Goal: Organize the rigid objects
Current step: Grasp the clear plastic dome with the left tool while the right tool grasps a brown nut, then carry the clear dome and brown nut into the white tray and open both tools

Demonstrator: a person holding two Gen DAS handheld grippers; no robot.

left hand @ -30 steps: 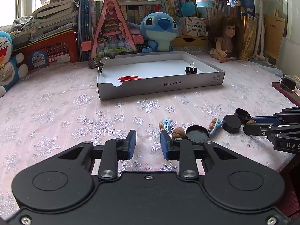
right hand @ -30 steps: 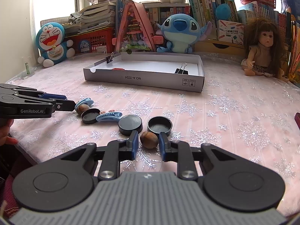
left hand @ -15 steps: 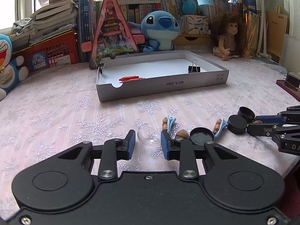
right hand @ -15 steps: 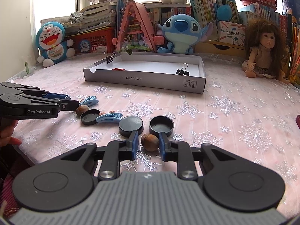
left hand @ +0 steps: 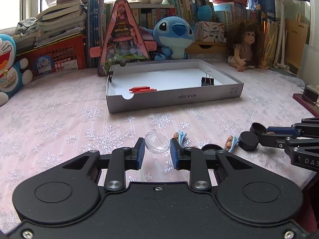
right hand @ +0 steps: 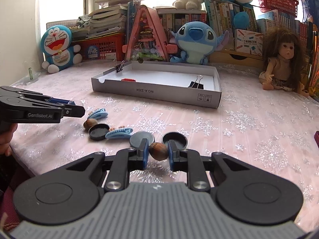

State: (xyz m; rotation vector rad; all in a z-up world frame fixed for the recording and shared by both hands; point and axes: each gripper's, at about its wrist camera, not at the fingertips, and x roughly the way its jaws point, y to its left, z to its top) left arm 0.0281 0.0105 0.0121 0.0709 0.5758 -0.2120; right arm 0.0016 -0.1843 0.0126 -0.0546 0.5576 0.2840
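Daylit room, backlit from the windows behind the shelves

Window panes [right hand: 59,6] were blown out white; the tablecloth [left hand: 59,119] carried soft glare and faint shadows. Both fisheye views bowed strongly at the edges with dark corners, while the centre stayed sharp, without motion blur.

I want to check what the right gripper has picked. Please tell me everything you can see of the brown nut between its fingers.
The nut is small, rounded and brown, with a paler, duller patch at its upper left; the shell looks hard and smooth. It sits between the blue pads of the right gripper, which has just closed on it, both pads touching its sides. Whether it rests on the pink snowflake cloth or is lifted, I cannot tell. Two black round lids lie just behind it.
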